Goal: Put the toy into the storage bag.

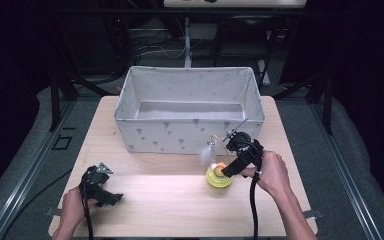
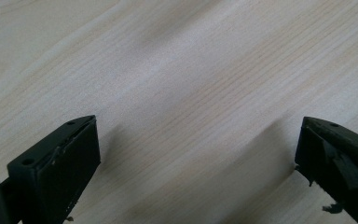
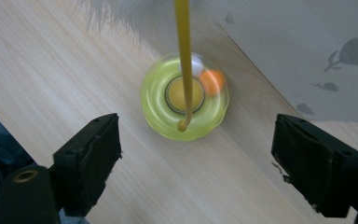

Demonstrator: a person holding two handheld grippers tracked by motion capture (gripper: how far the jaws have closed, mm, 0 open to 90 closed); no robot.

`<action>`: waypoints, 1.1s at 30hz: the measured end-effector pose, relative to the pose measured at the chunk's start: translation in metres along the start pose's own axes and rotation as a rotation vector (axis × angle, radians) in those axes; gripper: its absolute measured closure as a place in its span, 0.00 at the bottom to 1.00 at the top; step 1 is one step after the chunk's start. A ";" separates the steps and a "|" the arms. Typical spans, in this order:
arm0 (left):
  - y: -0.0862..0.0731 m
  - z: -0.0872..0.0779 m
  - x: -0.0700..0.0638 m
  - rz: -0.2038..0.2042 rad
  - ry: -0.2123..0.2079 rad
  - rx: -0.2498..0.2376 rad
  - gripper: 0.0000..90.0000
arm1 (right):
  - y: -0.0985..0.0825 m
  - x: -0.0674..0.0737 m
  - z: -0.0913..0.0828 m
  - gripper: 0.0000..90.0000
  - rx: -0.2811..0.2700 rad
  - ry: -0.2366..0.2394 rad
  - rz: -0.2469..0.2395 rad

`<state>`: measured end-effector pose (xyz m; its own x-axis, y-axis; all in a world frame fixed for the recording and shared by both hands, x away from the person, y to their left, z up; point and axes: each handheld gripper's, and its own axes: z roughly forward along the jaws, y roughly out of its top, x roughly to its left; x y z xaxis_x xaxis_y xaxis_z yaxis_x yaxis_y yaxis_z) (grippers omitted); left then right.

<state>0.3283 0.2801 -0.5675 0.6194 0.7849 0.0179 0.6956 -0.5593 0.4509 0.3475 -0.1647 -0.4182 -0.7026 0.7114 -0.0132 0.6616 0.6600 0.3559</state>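
Observation:
A yellow ring toy (image 1: 219, 177) lies on the wooden table (image 1: 170, 207) just in front of the fabric box. In the right gripper view the ring (image 3: 154, 100) carries an orange ball (image 3: 212, 81). A thin yellow wand (image 3: 182, 46) rises from its centre, tipped with a white feather (image 1: 207, 154). My right gripper (image 1: 228, 170) hovers over the toy, tilted down at it, and its jaws stand open (image 3: 196, 128) with nothing between the pads. My left gripper (image 1: 105, 191) rests near the table's front left corner, open (image 2: 198, 126) over bare wood.
A white fabric box (image 1: 180, 136) with grey flower prints stands at the back middle of the table, and its front wall (image 3: 307, 56) is close behind the toy. Dark floor and frame legs surround the table.

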 end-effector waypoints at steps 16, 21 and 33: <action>0.000 0.000 0.000 0.003 0.000 0.008 0.00 | 0.025 0.004 -0.007 0.61 0.073 -0.039 -0.073; -0.001 0.000 0.000 0.001 -0.003 0.005 0.00 | 0.033 0.005 -0.009 0.73 0.106 -0.041 -0.100; 0.000 0.000 0.000 0.000 -0.001 0.009 0.00 | 0.040 0.006 -0.006 0.89 0.161 -0.023 -0.134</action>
<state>0.3281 0.2801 -0.5681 0.6201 0.7844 0.0169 0.6987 -0.5619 0.4427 0.3686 -0.1354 -0.3981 -0.7821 0.6189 -0.0727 0.5972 0.7778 0.1961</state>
